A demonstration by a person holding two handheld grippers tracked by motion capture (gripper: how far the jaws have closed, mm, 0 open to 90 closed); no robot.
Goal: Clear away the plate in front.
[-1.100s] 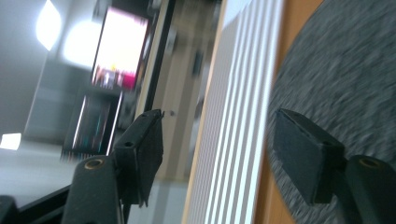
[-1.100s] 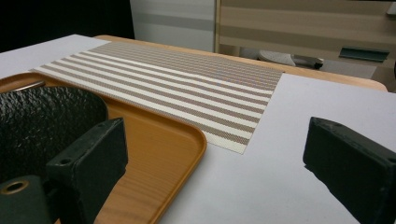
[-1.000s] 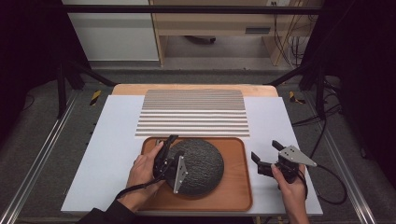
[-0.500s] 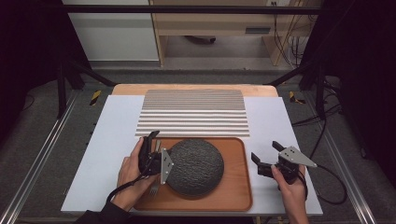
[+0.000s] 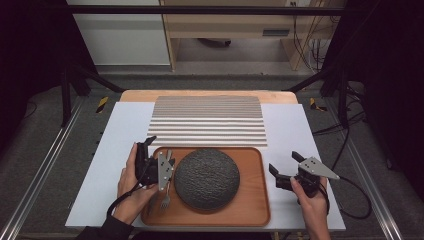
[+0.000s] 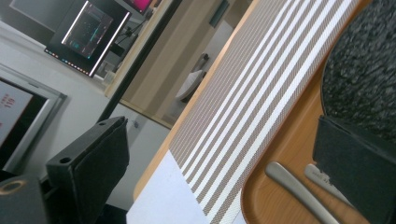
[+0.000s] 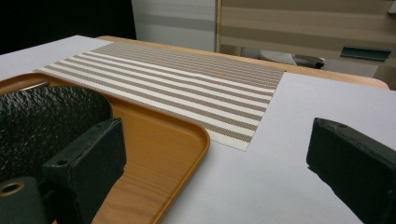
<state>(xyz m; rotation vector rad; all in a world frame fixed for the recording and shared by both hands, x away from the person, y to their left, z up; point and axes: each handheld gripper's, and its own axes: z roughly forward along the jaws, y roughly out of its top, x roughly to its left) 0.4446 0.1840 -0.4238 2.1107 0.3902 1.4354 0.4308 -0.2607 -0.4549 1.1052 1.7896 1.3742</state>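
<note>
Bowl (image 5: 206, 178) fills tray (image 5: 252, 170) middle (cutlery (image 5: 165, 199) left); white board (image 5: 295, 132) right free.

A rough, pebbled, matt dark-grey surface, like stone or cast iron, is shown by the round plate (image 5: 206, 179), which is borne by a smooth wooden tray (image 5: 255, 172) with a soft satin sheen. Brushed, matt silvery metal is seen on the fork (image 5: 165, 199) and on the two cutlery handles (image 6: 299, 191) lying on the tray, while a fine woven weave in beige and cream stripes is displayed by the placemat (image 5: 207, 122). The white table cover (image 5: 295, 130) is seen as smooth and matt, and the left gripper (image 5: 150, 150) and right gripper (image 5: 284, 164) are finished in matt black plastic with flat grey metal plates.
</note>
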